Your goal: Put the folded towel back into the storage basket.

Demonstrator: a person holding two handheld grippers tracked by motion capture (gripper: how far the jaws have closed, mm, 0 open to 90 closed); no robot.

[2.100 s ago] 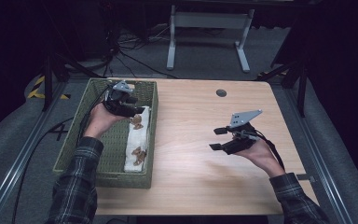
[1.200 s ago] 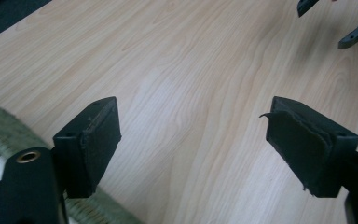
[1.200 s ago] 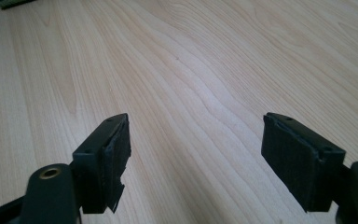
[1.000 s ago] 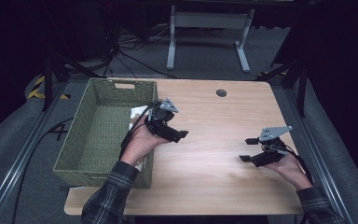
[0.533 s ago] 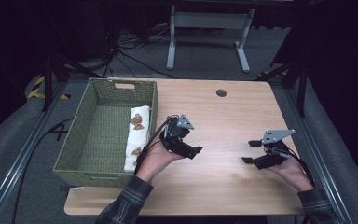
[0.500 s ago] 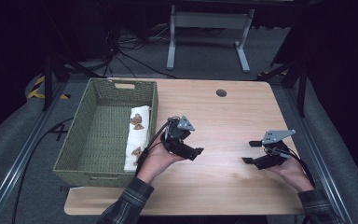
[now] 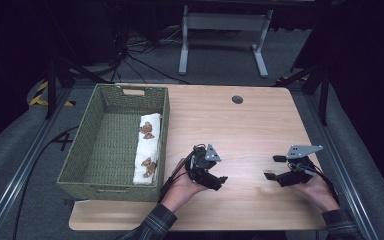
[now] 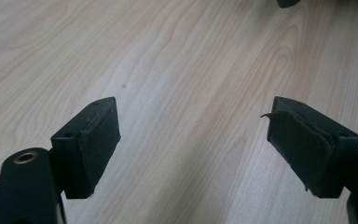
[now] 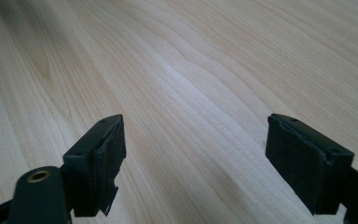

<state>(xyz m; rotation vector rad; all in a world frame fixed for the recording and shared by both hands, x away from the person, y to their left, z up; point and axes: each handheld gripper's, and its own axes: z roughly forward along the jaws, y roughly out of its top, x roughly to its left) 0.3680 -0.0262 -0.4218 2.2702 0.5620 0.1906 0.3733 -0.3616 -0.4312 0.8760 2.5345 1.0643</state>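
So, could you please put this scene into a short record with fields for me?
surface: wooden table
container: green woven basket, at the table's left
contents: folded white cloth with brown prints, lying along the basket's right wall
left gripper: open, holding nothing, over bare wood just right of the basket
right gripper: open, holding nothing, near the table's right front
fingers: spread wide, wood grain between them

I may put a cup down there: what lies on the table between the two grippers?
Nothing: in the high view only bare wood lies between the left gripper and the right gripper. The towel sits in the basket, off to the left.
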